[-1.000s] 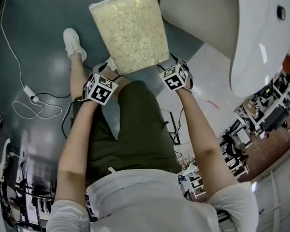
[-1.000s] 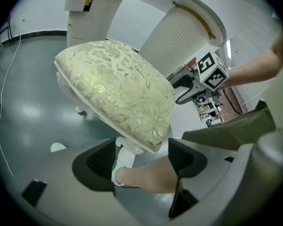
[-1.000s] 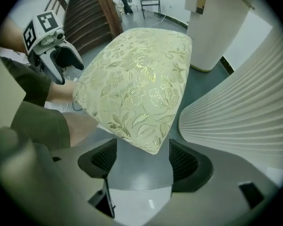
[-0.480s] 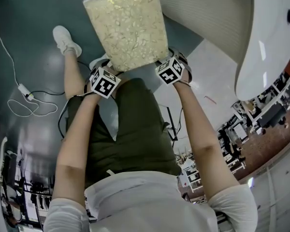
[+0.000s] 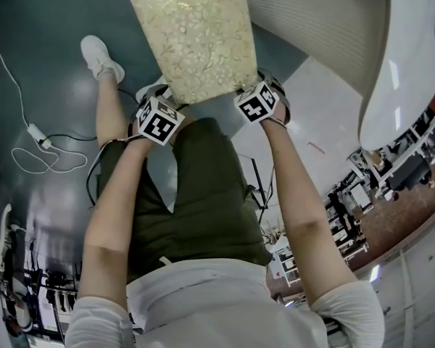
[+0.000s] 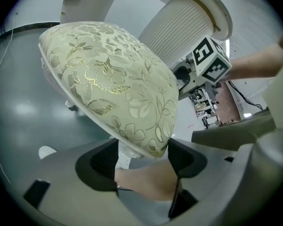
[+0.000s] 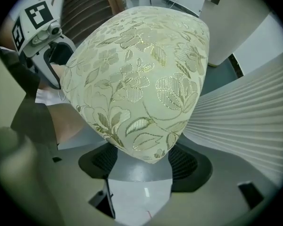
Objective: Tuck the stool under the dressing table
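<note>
The stool [image 5: 196, 38] has a cream cushion with a gold floral pattern and fills the top middle of the head view. My left gripper [image 5: 164, 98] is shut on its near left corner, and my right gripper [image 5: 251, 87] on its near right corner. In the left gripper view the stool's cushion [image 6: 108, 84] has its corner sitting between the jaws of the left gripper [image 6: 144, 157]. The right gripper [image 7: 141, 161] likewise clasps the cushion [image 7: 141, 74]. The white dressing table [image 5: 413, 56] with its ribbed pedestal [image 5: 312, 20] stands just right of the stool.
A white cable with an adapter [image 5: 36, 133] trails over the dark floor at the left. The person's white shoe [image 5: 100, 55] stands left of the stool. A pale floor panel [image 5: 315, 114] lies under the table. The ribbed pedestal [image 7: 245, 112] is close beside the cushion.
The stool and both grippers have shifted farther from the person's body, up in the head view, and the dressing table has come closer.
</note>
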